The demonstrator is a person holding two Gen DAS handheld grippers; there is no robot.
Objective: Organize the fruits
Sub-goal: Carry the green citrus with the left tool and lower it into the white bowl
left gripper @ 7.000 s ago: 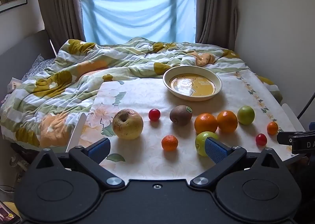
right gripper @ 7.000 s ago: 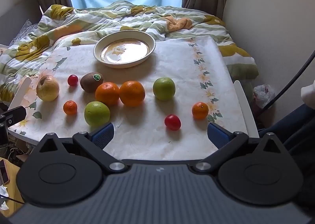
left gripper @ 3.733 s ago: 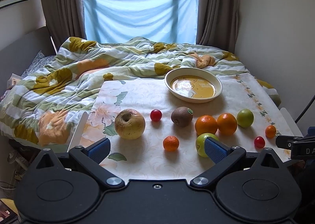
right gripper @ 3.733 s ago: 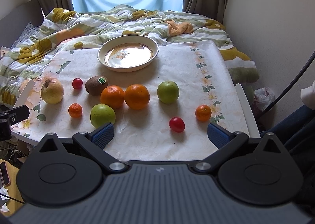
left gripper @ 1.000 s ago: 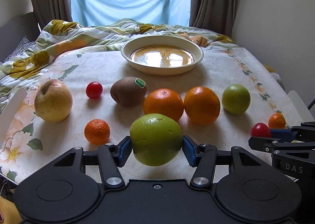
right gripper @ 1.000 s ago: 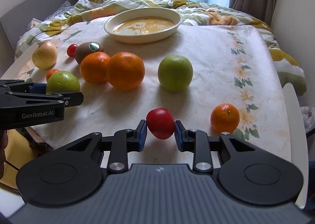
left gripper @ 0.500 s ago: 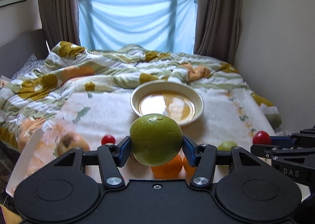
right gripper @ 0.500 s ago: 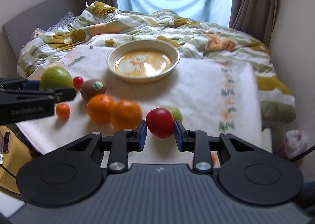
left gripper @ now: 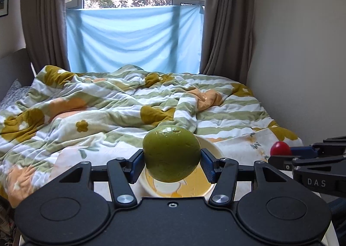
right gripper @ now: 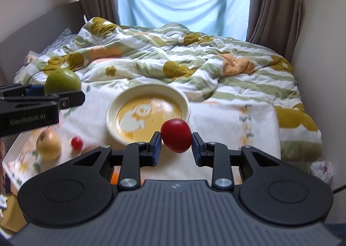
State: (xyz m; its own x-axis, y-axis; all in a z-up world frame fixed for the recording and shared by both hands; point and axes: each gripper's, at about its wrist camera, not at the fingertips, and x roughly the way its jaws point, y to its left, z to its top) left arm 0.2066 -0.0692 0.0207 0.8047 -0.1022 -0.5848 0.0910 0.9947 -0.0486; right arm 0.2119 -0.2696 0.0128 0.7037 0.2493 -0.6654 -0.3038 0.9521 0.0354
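Note:
My left gripper (left gripper: 172, 162) is shut on a large green apple (left gripper: 172, 154), held in the air above the near part of the cream bowl (left gripper: 213, 148). My right gripper (right gripper: 176, 145) is shut on a small red tomato (right gripper: 176, 135), held just in front of the near rim of the cream bowl (right gripper: 112, 111). In the left wrist view the red tomato (left gripper: 280, 148) and the right gripper's black fingers (left gripper: 311, 155) show at the right edge. The green apple (right gripper: 62, 82) and the left gripper also show at the left of the right wrist view.
On the floral tablecloth (right gripper: 233, 129) lie a yellow apple (right gripper: 48, 142), a small red tomato (right gripper: 77, 142) and a bit of an orange fruit (right gripper: 114, 177) behind my gripper. A rumpled striped duvet (right gripper: 173, 57) lies behind the bowl. A wall (left gripper: 302, 51) runs along the right.
Both grippers have risen and moved forward toward the bowl, each carrying its fruit. Most of the fruit on the table has dropped out of sight below them.

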